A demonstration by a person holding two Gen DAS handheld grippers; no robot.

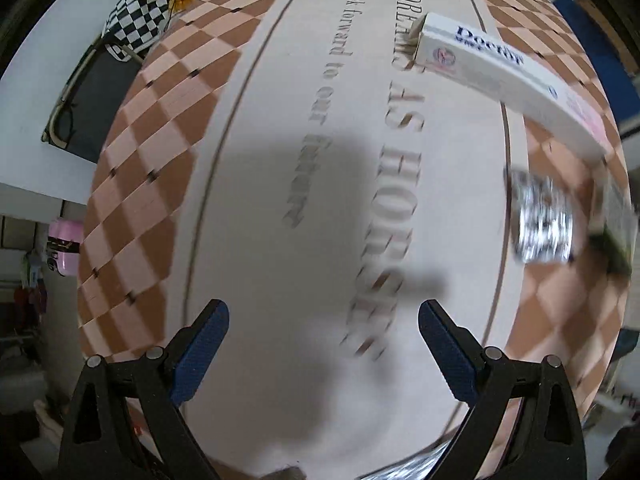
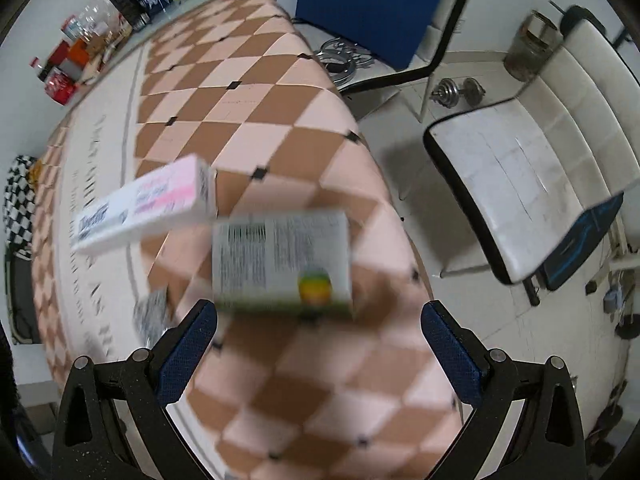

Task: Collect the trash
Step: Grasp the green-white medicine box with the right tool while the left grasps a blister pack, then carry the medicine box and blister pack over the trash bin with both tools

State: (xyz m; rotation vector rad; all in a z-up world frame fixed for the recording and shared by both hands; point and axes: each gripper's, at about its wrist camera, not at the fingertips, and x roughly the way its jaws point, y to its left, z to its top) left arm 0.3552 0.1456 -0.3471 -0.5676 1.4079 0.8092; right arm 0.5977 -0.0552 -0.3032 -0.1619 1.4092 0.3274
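Observation:
A long white toothpaste box (image 1: 504, 76) lies on the checked tablecloth (image 1: 160, 160); it also shows in the right wrist view (image 2: 144, 208). A crumpled silver foil wrapper (image 1: 542, 220) lies near it, also seen blurred in the right wrist view (image 2: 150, 314). A white and green carton (image 2: 280, 264) lies just beyond my right gripper (image 2: 320, 348), which is open and empty above the table; its edge shows in the left wrist view (image 1: 618, 220). My left gripper (image 1: 324, 352) is open and empty over the cloth's lettered middle strip.
Bottles, cans and jars (image 2: 100, 20) stand at the table's far end. A checkered cloth (image 1: 140, 12) lies at one corner. Two white chairs (image 2: 520, 184), a blue board (image 2: 368, 4) and a dumbbell (image 2: 460, 92) stand on the floor beside the table.

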